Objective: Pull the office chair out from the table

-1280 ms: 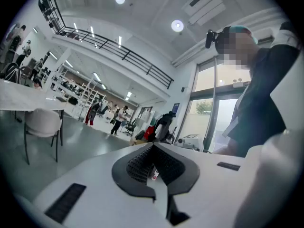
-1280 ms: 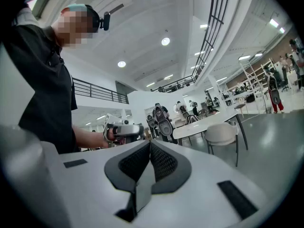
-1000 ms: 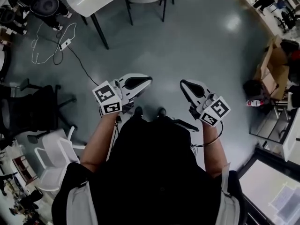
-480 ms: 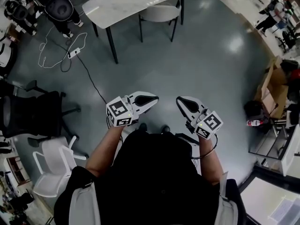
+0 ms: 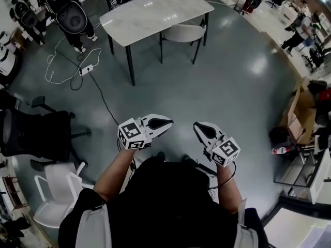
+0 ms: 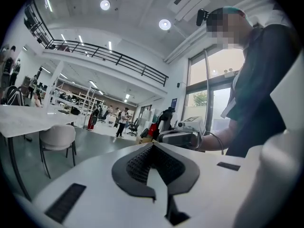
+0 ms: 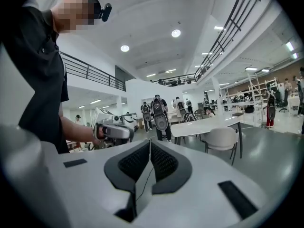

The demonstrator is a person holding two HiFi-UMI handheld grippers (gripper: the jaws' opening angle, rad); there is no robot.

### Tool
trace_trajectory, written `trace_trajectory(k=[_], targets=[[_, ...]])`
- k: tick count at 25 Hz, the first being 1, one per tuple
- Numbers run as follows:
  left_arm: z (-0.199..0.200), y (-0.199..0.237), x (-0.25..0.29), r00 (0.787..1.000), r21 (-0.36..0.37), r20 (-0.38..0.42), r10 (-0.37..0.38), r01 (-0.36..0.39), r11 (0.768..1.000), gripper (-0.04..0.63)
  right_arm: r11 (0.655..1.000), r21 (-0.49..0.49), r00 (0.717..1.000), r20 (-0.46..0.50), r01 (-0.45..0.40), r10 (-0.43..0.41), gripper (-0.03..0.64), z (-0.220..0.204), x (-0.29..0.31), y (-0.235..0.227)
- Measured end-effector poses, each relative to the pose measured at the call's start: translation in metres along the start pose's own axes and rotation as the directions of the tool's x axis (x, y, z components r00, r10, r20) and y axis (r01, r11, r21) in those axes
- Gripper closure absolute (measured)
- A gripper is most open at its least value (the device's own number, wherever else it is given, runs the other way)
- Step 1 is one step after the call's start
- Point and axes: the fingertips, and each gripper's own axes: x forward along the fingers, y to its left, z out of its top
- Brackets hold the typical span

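Note:
A pale chair (image 5: 182, 32) with thin dark legs is tucked under the near edge of a white marble-top table (image 5: 155, 9), far ahead of me across grey floor. My left gripper (image 5: 168, 121) and right gripper (image 5: 196, 126) are held side by side at waist height, both shut and empty, well short of the chair. In the left gripper view the chair (image 6: 57, 137) and table (image 6: 19, 120) sit at the left beyond the shut left gripper (image 6: 152, 146). The right gripper view has the chair (image 7: 222, 137) and table (image 7: 209, 125) to the right of the shut right gripper (image 7: 150, 142).
A black office chair (image 5: 36, 133) stands at the left, with a white chair (image 5: 57, 190) nearer me. A power strip (image 5: 85, 68) and its cable trail over the floor from the table toward my feet. Cardboard boxes (image 5: 300, 99) are at the right; people with backpacks (image 5: 67, 9) stand behind the table.
The table and its chair have slid down the head view and grown nearer as I walk toward them. Both grippers stay shut and keep their places in front of me.

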Motion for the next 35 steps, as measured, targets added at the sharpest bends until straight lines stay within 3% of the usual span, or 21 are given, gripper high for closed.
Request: trace_trajectory(k=[10,17,25,35], targets=[[-0.012,0.027,-0.009,1.000,-0.049,-0.012,-0.017,0.016,0.999,0.584,0.999,0.033,0.999,-0.047,-0.003,0.004,0.595,-0.010,0.023,-0.005],[-0.013,0.070,-0.006,0.999,-0.077,-0.029,0.033,-0.035,0.996,0.584,0.997,0.018,0.996,-0.054,-0.069,0.070,0.595,-0.006,0.069,-0.039],[0.021,0.145,0.053,0.995,-0.106,-0.018,0.097,-0.099,0.989,0.584,0.989,-0.025,0.989,-0.036,-0.147,0.146,0.595,0.028,0.100,-0.127],[0.072,0.222,0.127,0.982,-0.075,-0.020,0.186,-0.187,0.980,0.584,0.973,-0.049,0.974,-0.016,-0.227,0.227,0.595,0.063,0.106,-0.232]])
